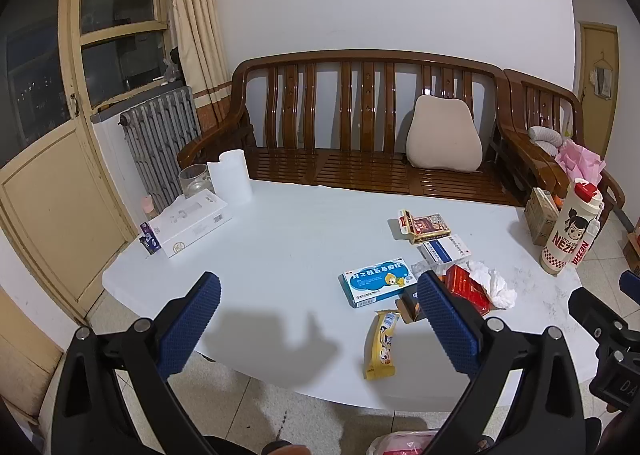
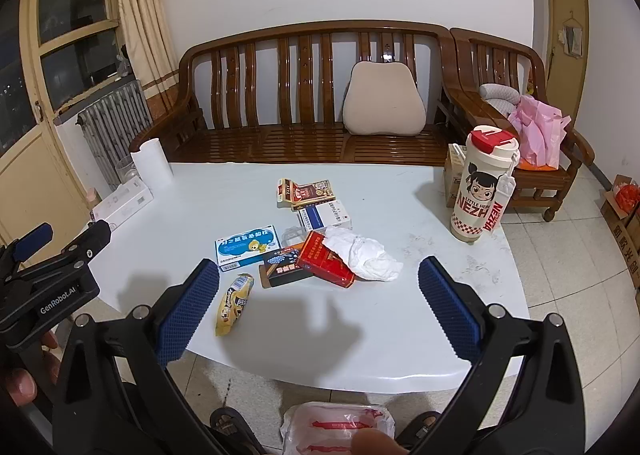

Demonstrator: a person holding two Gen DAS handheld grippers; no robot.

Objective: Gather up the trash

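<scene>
Trash lies in a pile on the white table (image 2: 400,319): a crumpled white tissue (image 2: 366,253) on a red box (image 2: 324,265), a dark box (image 2: 282,269), a blue-and-white medicine box (image 2: 248,247), a yellow snack wrapper (image 2: 234,301), a white-blue box (image 2: 324,217) and a red-brown carton (image 2: 306,193). The same pile shows in the left wrist view, with the wrapper (image 1: 383,343) and medicine box (image 1: 378,281). My right gripper (image 2: 319,281) is open and empty, just short of the pile. My left gripper (image 1: 319,293) is open and empty, left of the pile.
A tall cartoon cup (image 2: 482,187) stands at the table's right edge. A white box (image 1: 192,223), paper roll (image 1: 232,179) and glass jar (image 1: 194,179) stand at the far left. A wooden bench (image 2: 304,103) is behind the table. A plastic bag (image 2: 336,427) lies below by the feet.
</scene>
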